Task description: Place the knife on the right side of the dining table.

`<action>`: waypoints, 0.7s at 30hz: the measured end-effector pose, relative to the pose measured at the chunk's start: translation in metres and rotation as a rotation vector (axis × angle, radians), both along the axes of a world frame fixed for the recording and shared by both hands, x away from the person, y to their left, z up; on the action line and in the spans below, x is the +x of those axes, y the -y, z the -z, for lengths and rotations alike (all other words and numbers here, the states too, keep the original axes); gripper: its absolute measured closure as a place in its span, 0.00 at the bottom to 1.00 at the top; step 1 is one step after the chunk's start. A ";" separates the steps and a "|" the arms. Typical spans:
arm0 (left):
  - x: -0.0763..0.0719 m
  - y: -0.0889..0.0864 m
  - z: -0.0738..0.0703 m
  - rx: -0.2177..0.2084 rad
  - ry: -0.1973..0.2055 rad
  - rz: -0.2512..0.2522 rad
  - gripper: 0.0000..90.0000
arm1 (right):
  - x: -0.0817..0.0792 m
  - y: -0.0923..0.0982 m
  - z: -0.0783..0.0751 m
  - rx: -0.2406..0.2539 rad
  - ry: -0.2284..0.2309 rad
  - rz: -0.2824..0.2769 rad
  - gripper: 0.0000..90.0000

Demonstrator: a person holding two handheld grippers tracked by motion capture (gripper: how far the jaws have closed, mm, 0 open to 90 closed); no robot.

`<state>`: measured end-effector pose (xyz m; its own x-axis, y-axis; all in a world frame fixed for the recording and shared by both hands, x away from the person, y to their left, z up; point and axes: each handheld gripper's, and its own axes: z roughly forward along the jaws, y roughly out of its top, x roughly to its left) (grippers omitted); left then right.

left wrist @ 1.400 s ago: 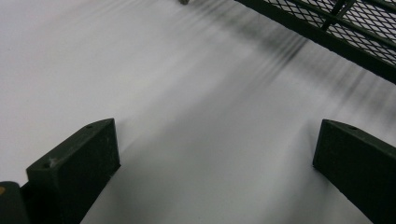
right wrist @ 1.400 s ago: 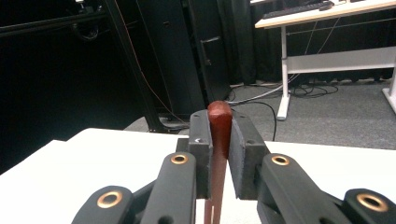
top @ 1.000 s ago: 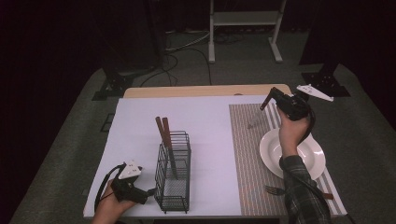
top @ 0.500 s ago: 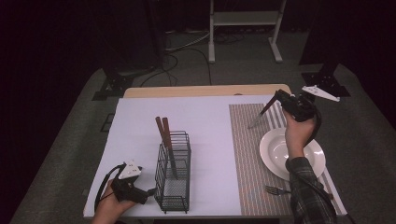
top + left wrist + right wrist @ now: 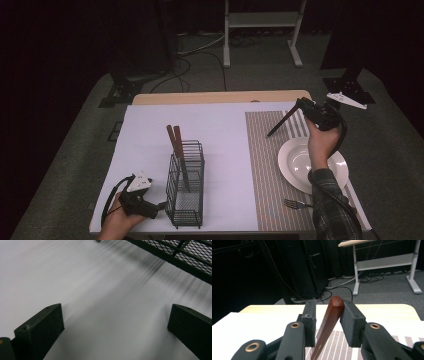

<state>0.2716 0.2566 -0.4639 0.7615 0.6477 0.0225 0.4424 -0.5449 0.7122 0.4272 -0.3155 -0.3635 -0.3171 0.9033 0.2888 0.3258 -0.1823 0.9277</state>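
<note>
Over the striped placemat (image 5: 272, 165) | my right tool (image 5: 327, 315) had just been easing apart, wooden-handled knife (image 5: 329, 320) loose between its pads | left tool (image 5: 112, 322) spread on the bench | release looked underway.

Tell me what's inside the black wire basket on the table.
Two brown wooden handles stick up out of the wire basket, leaning toward its far left corner. Their lower ends run down behind the mesh, so what kind of utensils they are cannot be told.
</note>
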 end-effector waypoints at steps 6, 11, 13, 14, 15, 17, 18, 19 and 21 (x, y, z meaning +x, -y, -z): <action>0.000 0.000 0.000 0.000 0.000 0.000 0.00 | 0.000 0.006 0.002 -0.002 -0.021 0.008 0.70; 0.000 0.000 0.000 0.000 0.000 0.000 0.00 | 0.001 0.010 0.006 0.002 -0.036 0.019 0.65; 0.000 0.000 0.000 0.000 0.000 0.000 0.00 | 0.001 0.012 0.007 0.002 -0.044 0.026 0.63; 0.000 0.000 0.000 0.000 0.000 0.000 0.00 | 0.001 0.013 0.008 0.003 -0.050 0.028 0.62; 0.000 0.000 0.000 0.000 0.000 0.000 0.00 | 0.001 0.014 0.009 0.002 -0.054 0.030 0.61; 0.000 0.000 0.000 0.000 0.000 0.000 0.00 | 0.001 0.018 0.011 0.000 -0.066 0.038 0.61; 0.000 0.000 0.000 0.000 0.000 0.000 0.00 | 0.001 0.019 0.012 0.000 -0.068 0.041 0.60; 0.000 0.000 0.000 0.000 0.000 0.000 0.00 | 0.001 0.020 0.013 -0.001 -0.073 0.043 0.60; 0.000 0.000 0.000 0.000 0.000 0.000 0.00 | 0.001 0.022 0.015 -0.001 -0.080 0.046 0.60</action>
